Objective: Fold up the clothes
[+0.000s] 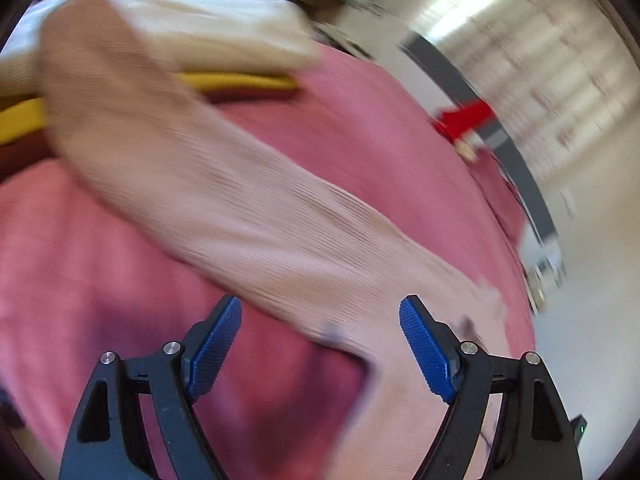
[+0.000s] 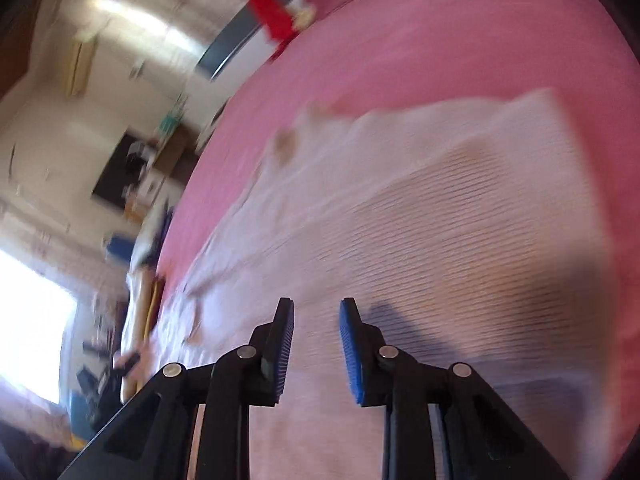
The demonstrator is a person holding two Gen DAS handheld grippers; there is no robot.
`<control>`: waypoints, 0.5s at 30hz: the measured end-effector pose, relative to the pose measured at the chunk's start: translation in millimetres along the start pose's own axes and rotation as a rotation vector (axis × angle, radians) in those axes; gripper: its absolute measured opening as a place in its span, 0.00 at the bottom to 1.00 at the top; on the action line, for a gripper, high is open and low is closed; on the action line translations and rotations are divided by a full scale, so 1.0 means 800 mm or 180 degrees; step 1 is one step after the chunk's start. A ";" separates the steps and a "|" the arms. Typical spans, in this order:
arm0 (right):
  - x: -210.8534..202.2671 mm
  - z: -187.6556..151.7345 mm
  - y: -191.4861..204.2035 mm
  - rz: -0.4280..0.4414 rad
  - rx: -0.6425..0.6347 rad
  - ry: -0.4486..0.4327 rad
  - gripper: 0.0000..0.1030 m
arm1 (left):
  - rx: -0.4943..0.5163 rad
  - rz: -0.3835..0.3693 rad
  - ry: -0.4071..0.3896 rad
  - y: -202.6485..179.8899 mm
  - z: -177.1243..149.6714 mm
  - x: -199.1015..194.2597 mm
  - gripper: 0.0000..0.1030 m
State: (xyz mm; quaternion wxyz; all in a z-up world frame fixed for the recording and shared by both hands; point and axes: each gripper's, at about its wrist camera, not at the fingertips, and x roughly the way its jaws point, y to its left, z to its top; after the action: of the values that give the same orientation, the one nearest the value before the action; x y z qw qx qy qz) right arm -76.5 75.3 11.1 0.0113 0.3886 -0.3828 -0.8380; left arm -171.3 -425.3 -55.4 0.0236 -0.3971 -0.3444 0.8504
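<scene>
Left gripper (image 1: pixel 320 344): black plastic arms with silver rivets, blue cross-hatched rubber pads (image 1: pixel 426 350) spread wide, gripping nothing.
Between left pads: pale pink ribbed knit garment (image 1: pixel 240 208), a long sleeve-like band running diagonally from upper left to lower right; lower end passing between and under the spread pads, touch not clear through the blur.
Right gripper (image 2: pixel 316 344): same black frame, blue textured pads (image 2: pixel 350 354) a narrow gap apart, nothing pinched between them.
Beneath right pads: same pale pink ribbed knit garment (image 2: pixel 460 232), broad and flat, fine horizontal ribs, folded corner at far right, gripper shadow across it.
Underlay: rose-pink woven cloth surface (image 1: pixel 380 120), smooth, covering most of both views.
Far left, left wrist view: cream folded fabric (image 1: pixel 224 28) stacked on a mustard-yellow folded fabric (image 1: pixel 236 80), soft rounded edges.
Far edge: small red object (image 1: pixel 464 118), shape unclear, beside a grey curved rim (image 1: pixel 480 100).
Sharpness: heavy motion blur in both views.
</scene>
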 end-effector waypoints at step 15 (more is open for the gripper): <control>0.183 0.017 0.085 0.0421 0.0183 0.0411 0.19 | -0.1487 0.0353 -0.0745 0.165 0.082 -0.001 0.81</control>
State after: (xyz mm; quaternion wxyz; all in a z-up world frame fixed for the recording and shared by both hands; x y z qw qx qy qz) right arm -206.9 -10.2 -33.4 0.0802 0.4159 -0.4300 -0.7973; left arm -185.2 -563.8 -105.3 -0.1553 -0.3090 -0.5094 0.7880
